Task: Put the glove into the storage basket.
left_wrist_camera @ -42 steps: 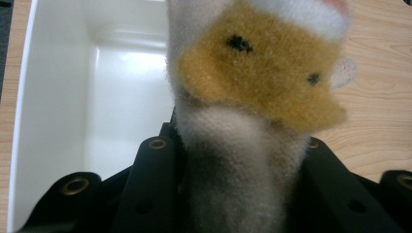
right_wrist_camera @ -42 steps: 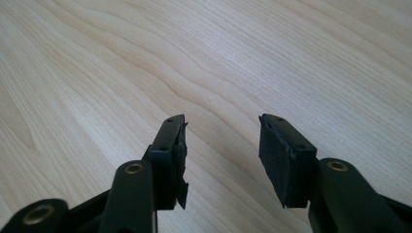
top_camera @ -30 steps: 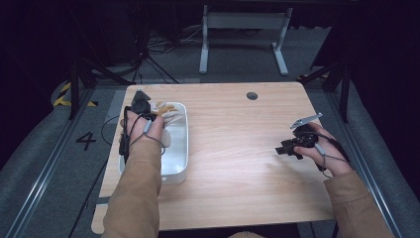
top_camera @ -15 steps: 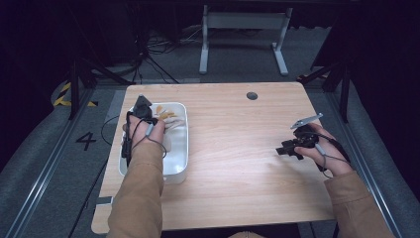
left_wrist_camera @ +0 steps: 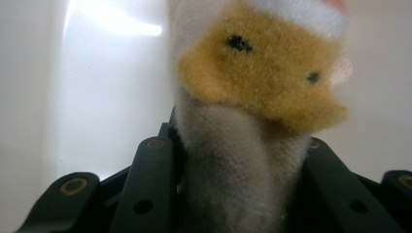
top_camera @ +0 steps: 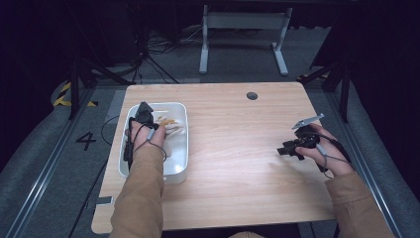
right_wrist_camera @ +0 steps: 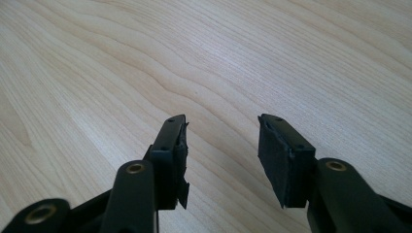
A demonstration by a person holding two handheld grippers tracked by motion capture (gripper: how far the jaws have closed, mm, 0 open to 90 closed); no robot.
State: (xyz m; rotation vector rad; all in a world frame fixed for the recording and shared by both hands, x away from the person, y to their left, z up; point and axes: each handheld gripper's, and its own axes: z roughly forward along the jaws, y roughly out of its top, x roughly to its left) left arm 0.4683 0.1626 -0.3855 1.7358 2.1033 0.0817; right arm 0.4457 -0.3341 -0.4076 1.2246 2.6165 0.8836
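A plush toy (left_wrist_camera: 252, 92), cream with a yellow-brown face patch and two small black eyes, is pinched between the jaws of my left gripper (left_wrist_camera: 238, 160). In the high view that left gripper (top_camera: 144, 115) hangs over the far end of a white rectangular tub (top_camera: 179, 163) at the table's left, with the plush toy (top_camera: 168, 126) showing pale and orange inside the tub. My right gripper (top_camera: 286, 148) rests low over the table's right side, held in a hand. In the right gripper view my right gripper (right_wrist_camera: 221, 145) stands open, with bare wood between the jaws.
The wooden table (top_camera: 233, 163) has a small dark round hole (top_camera: 252, 95) near its far edge. A grey plate (top_camera: 308, 121) sticks up from the right gripper. Dark floor, cables and a metal stand's legs (top_camera: 242, 37) lie beyond the table.
My left gripper has sunk lower into the white tub with the plush toy in its jaws. The right hand and gripper have stayed put.
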